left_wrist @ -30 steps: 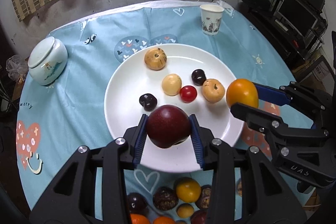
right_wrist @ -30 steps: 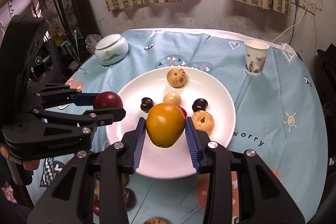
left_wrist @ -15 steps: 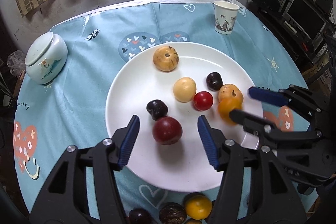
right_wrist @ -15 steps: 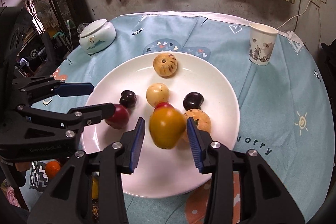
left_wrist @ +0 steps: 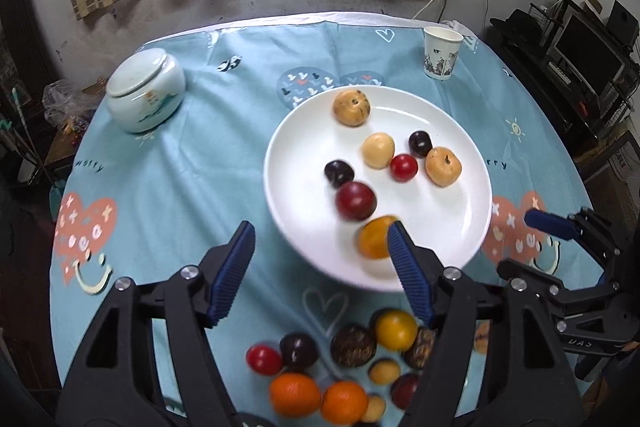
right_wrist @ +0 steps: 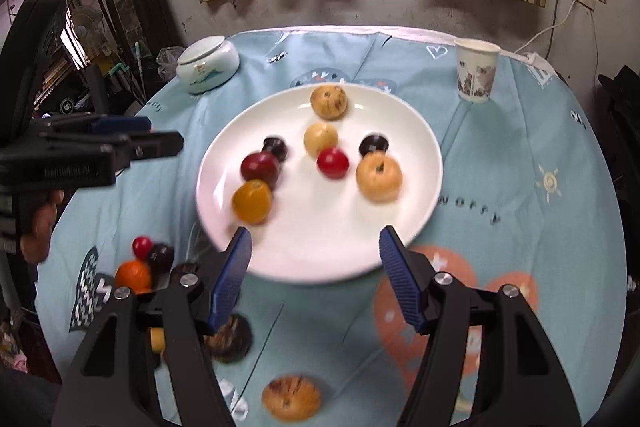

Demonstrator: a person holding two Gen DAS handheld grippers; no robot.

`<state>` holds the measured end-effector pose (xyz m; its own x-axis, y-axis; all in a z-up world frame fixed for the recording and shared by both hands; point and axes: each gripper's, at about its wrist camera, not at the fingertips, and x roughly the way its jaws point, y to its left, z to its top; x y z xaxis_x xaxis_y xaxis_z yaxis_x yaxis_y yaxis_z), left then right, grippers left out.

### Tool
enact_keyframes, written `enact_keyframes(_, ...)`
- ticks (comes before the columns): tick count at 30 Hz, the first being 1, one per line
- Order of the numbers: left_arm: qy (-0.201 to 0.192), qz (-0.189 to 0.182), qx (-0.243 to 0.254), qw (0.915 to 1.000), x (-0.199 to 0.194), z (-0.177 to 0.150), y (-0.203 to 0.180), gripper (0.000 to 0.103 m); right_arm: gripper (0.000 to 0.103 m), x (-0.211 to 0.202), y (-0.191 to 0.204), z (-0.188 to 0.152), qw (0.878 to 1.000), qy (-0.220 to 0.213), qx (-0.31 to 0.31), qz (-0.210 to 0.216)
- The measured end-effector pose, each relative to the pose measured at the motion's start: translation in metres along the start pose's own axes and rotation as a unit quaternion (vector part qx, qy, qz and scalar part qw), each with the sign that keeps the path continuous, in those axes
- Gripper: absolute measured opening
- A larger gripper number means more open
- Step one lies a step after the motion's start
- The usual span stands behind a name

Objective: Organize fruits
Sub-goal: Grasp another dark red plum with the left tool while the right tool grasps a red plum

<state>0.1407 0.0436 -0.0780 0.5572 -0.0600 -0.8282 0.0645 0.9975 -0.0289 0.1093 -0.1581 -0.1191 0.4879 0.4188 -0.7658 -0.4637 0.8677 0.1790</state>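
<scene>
Fruits sit in two groups: eight on the big white round plate, the rest loose on the light-blue printed tablecloth at the lower edge of the left wrist frame.

We go largest to smallest:

- Tablecloth covers the round table, fills most of both frames.
- Plate is centre-right in the left view, centre in the right view.
- Our left gripper, black with blue ribbed pads, is at the bottom of its own frame. Its jaws have just been opening and now stand wide with nothing held. They hang over the plate's near rim and the cloth beside it.
- Our right gripper, same build, has also just been opening. It is spread wide over the near rim and empty.
- Pale celadon lidded ceramic jar is upper left, well apart from the plate.
- White printed paper cup is upper right, upright.
- On the plate: a tan speckled round fruit at the far side, a tan apple-shaped fruit on the right, a dark red plum and a yellow-orange round fruit near the front, a pale yellow fruit, a small red cherry tomato and two dark purple cherries.
- The plum and the yellow-orange fruit are motion-blurred, just beside each other.
- Loose pile: oranges, yellow, red, dark and brown pieces, blurred.
</scene>
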Motion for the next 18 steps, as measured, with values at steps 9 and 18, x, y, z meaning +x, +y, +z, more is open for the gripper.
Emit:
enact_keyframes(9, 0.033, -0.016, 0.035, 0.9987, -0.039, -0.091, -0.010, 0.071, 0.067, -0.023, 0.023, -0.084, 0.999, 0.047, 0.012, 0.019)
enact_keyframes(18, 0.107, -0.043, 0.054, 0.9918, -0.017, -0.172, -0.035, 0.071, 0.067, -0.034, 0.036, -0.109, 0.998, 0.058, 0.012, 0.027)
